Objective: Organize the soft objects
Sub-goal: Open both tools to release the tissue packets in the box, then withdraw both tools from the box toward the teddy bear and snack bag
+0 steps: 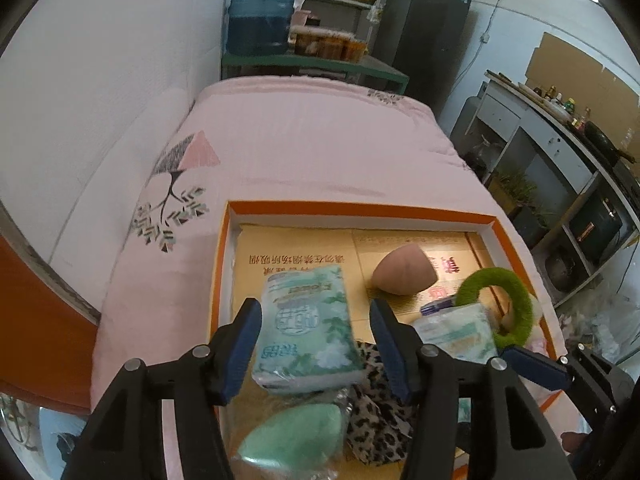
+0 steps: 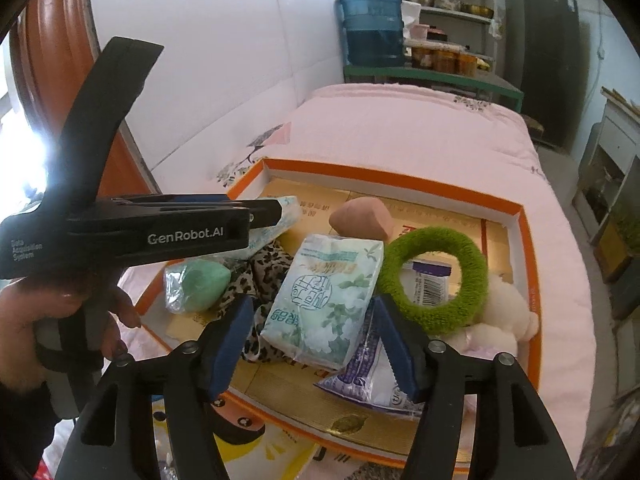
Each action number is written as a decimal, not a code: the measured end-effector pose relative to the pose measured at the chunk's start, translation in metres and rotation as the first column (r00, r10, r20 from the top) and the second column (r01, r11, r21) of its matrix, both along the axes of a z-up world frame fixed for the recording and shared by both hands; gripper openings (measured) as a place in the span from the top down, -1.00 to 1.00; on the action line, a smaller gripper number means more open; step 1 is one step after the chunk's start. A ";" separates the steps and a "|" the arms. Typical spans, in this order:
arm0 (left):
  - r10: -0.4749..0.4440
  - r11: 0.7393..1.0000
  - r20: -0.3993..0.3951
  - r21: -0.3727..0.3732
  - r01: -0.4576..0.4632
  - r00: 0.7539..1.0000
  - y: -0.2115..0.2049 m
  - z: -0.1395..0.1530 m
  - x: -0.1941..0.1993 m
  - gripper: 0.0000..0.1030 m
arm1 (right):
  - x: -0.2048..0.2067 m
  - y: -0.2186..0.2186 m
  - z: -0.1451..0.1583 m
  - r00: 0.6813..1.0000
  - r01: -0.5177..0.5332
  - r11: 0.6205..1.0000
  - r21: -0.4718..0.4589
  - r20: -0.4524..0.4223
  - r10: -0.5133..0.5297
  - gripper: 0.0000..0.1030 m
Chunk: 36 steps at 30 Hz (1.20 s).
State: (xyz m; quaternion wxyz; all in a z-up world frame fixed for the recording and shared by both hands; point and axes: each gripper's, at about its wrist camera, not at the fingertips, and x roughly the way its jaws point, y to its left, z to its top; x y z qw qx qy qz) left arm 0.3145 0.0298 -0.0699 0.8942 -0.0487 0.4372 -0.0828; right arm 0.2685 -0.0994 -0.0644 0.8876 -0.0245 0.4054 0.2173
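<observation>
An orange-rimmed box (image 1: 360,210) (image 2: 400,178) on a pink bed holds soft things. My left gripper (image 1: 316,344) is open, its fingers either side of a green tissue pack (image 1: 308,328) without pressing it. My right gripper (image 2: 316,340) is open around a second tissue pack (image 2: 328,296). Also in the box are a brown sponge (image 1: 400,272) (image 2: 362,216), a green sponge in plastic (image 1: 296,436) (image 2: 198,284), a leopard cloth (image 1: 380,420) (image 2: 264,272), a green fuzzy ring (image 1: 504,300) (image 2: 436,280), a purple-white packet (image 2: 372,380) and a white plush toy (image 2: 504,312).
The pink quilt (image 1: 320,152) covers the bed around the box. A white wall (image 1: 100,80) runs along the left. A blue water jug (image 1: 260,12) and shelves stand beyond the bed's far end. A counter (image 1: 560,152) stands on the right.
</observation>
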 end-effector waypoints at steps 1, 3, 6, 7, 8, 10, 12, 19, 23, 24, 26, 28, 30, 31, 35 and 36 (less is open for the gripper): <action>-0.003 1.000 0.009 0.000 0.003 1.000 -0.001 0.003 -0.003 -0.09 | -0.001 -0.001 0.001 1.000 0.001 1.000 0.002 0.002 -0.001 -0.26; -0.006 1.000 0.023 -0.001 0.006 1.000 -0.002 0.009 -0.007 -0.09 | -0.005 -0.002 0.005 1.000 0.005 1.000 0.008 0.007 -0.005 -0.26; -0.010 1.000 0.048 0.002 0.010 0.999 -0.003 0.017 -0.015 -0.09 | -0.011 -0.004 0.011 1.000 0.007 1.000 0.010 0.017 -0.008 -0.26; -0.011 1.000 0.056 0.003 0.011 0.998 -0.004 0.020 -0.017 -0.09 | -0.014 -0.004 0.013 1.000 0.009 1.000 0.010 0.022 -0.009 -0.26; -0.011 1.000 0.064 0.003 0.011 0.998 -0.004 0.023 -0.020 -0.09 | -0.015 -0.005 0.014 1.000 0.009 1.000 0.011 0.024 -0.009 -0.26; -0.013 1.000 0.084 -0.004 0.013 0.996 -0.003 0.030 -0.028 -0.09 | -0.021 -0.006 0.018 0.999 0.009 1.000 0.014 0.031 -0.010 -0.26; -0.018 1.000 0.101 -0.009 0.019 0.995 -0.003 0.038 -0.035 -0.09 | -0.027 -0.008 0.023 0.999 0.009 1.000 0.014 0.040 -0.009 -0.26; -0.025 0.999 0.173 -0.028 0.031 0.985 -0.001 0.066 -0.068 -0.09 | -0.051 -0.015 0.040 0.997 -0.004 1.000 0.021 0.082 0.002 -0.26; -0.032 0.999 0.206 -0.029 0.038 0.978 0.000 0.076 -0.086 -0.09 | -0.066 -0.016 0.048 0.994 -0.030 0.999 0.013 0.108 0.028 -0.26; -0.031 0.999 0.215 -0.031 0.038 0.976 0.000 0.079 -0.092 -0.09 | -0.071 -0.015 0.049 0.993 -0.039 0.999 0.007 0.114 0.038 -0.26; -0.029 0.999 0.224 -0.038 0.039 0.974 0.002 0.081 -0.102 -0.09 | -0.079 -0.015 0.050 0.991 -0.055 0.998 -0.008 0.124 0.056 -0.26; -0.025 0.998 0.229 -0.049 0.037 0.973 0.004 0.081 -0.111 -0.09 | -0.091 -0.014 0.050 0.988 -0.076 0.997 -0.030 0.134 0.079 -0.26; -0.024 0.998 0.235 -0.053 0.037 0.972 0.005 0.081 -0.121 -0.09 | -0.101 -0.013 0.049 0.984 -0.094 0.994 -0.050 0.146 0.101 -0.26; -0.024 0.998 0.239 -0.052 0.037 0.971 0.005 0.080 -0.127 -0.09 | -0.109 -0.012 0.048 0.980 -0.110 0.992 -0.067 0.157 0.120 -0.26; -0.035 0.998 0.247 -0.048 0.049 0.968 0.006 0.074 -0.149 -0.09 | -0.128 -0.009 0.042 0.966 -0.163 0.978 -0.132 0.178 0.185 -0.26; -0.040 0.998 0.247 -0.045 0.053 0.968 0.005 0.072 -0.154 -0.09 | -0.133 -0.007 0.039 0.963 -0.172 0.973 -0.151 0.183 0.199 -0.26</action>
